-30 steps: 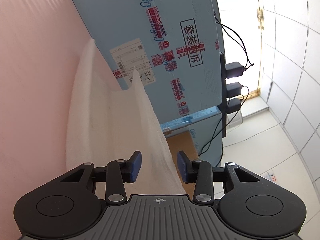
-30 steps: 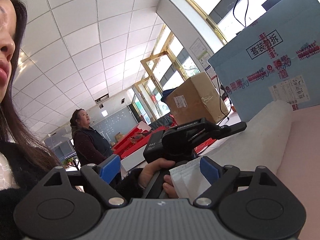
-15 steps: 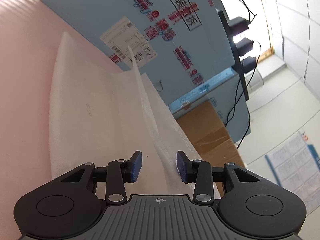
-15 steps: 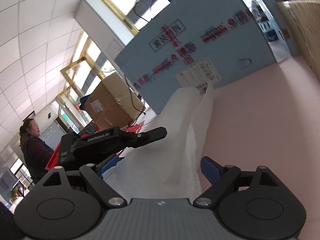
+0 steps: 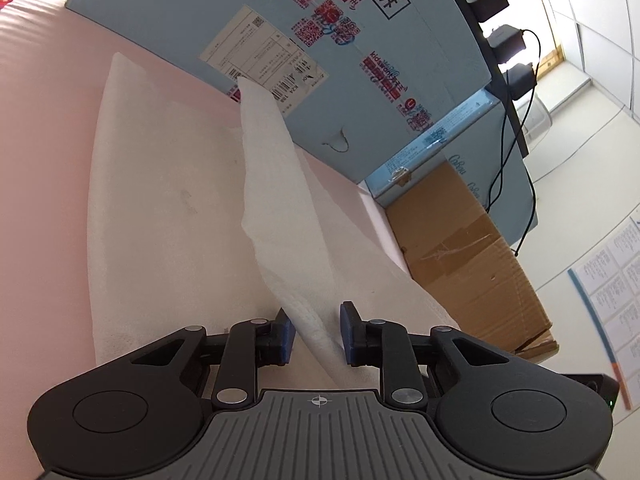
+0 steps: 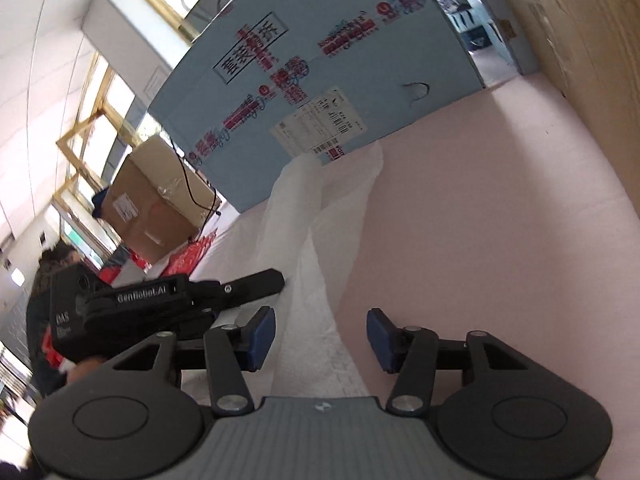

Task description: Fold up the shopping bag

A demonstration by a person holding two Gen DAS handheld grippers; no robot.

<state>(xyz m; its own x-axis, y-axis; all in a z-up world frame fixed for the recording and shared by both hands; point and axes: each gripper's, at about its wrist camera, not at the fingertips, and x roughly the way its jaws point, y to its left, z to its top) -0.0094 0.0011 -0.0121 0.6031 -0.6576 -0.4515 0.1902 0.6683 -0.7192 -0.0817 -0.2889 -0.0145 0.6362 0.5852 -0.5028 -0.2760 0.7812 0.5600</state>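
Note:
A white non-woven shopping bag (image 5: 168, 216) lies on the pink surface (image 5: 44, 168). One layer of it stands up as a ridge that runs between the blue pads of my left gripper (image 5: 316, 334). The pads stand apart, with the left pad touching the fabric, so the gripper is open. In the right wrist view the same bag (image 6: 316, 280) runs between the pads of my right gripper (image 6: 320, 336), which is wide open. The left gripper's black body (image 6: 160, 304) shows to its left.
A large light-blue carton (image 5: 320, 52) stands at the far edge of the pink surface, also in the right wrist view (image 6: 304, 80). A brown cardboard box (image 5: 468, 264) sits beyond the edge. A tan wall (image 6: 580, 40) is on the right. A person (image 6: 48, 280) stands far left.
Both grippers have tilted down toward the pink surface. My right gripper has swung from facing the ceiling and room to facing along the bag. The raised layer has slid closer between my left pads.

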